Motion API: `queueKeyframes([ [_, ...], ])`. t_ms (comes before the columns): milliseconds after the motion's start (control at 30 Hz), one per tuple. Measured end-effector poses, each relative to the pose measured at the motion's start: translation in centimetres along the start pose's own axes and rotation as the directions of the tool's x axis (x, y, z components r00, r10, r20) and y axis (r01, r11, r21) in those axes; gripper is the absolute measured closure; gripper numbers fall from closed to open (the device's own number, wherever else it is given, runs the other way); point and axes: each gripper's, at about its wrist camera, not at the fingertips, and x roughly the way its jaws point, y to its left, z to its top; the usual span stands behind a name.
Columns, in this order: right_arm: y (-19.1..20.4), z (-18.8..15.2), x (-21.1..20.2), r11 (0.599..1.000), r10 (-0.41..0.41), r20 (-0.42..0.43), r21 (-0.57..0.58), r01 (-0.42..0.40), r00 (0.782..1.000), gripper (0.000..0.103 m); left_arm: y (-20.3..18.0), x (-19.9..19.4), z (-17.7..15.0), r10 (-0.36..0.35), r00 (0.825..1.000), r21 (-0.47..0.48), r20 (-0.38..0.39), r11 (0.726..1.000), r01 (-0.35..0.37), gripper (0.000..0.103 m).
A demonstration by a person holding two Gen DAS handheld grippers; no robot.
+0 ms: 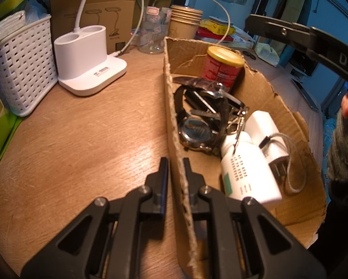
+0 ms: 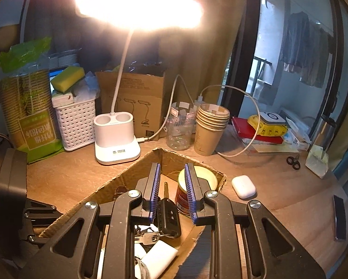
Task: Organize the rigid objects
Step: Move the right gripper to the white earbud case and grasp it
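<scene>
Left wrist view: the left gripper [image 1: 175, 162] sits at bottom centre, clenched on the left wall of a torn cardboard box [image 1: 288, 121], one finger outside the wall and one inside. The box stands on a wooden table [image 1: 80, 139] and fills the right half of the frame.

Inside it, from the far end to the near end:
- a red can [image 1: 222, 69] with a yellow lid, upright in the far corner
- a watch [image 1: 197, 130] against the left wall
- a bunch of keys [image 1: 235, 121] just right of the watch
- a white bottle [image 1: 246, 169] on its side
- a white charger [image 1: 267, 134] touching the bottle, its grey cord looped at the right

Left of the box stand a white lamp base [image 1: 87, 58] and a white basket [image 1: 22, 65]. A stack of paper cups [image 1: 185, 21] is at top centre. At the right edge, part of the other gripper and a fingertip show, above the box.

Right wrist view: the right gripper [image 2: 172, 166] hangs over the box at lower centre. Its blue-padded jaws stand a narrow gap apart and grasp nothing. Below them a black car key [image 2: 169, 216] lies in the box, partly hidden by the left-hand pad. A white earbud case [image 2: 243, 186] lies on the table just right of the box. The lit lamp head glares at the top.
</scene>
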Motion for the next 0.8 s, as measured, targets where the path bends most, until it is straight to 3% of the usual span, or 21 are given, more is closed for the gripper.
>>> queueKeyframes([
  [567,-6.2,-1.3,0.7,0.987,-0.082,-0.025,0.133,0.085,0.996,0.079,0.0,0.0,0.0,0.0,1.0,0.0,0.0,1.0,0.0,0.091],
  [800,-8.6,-2.3,2.0,0.976,-0.101,-0.053,0.188,0.109,0.993,0.069,0.0,0.0,0.0,0.0,1.0,0.0,0.0,1.0,0.0,0.091],
])
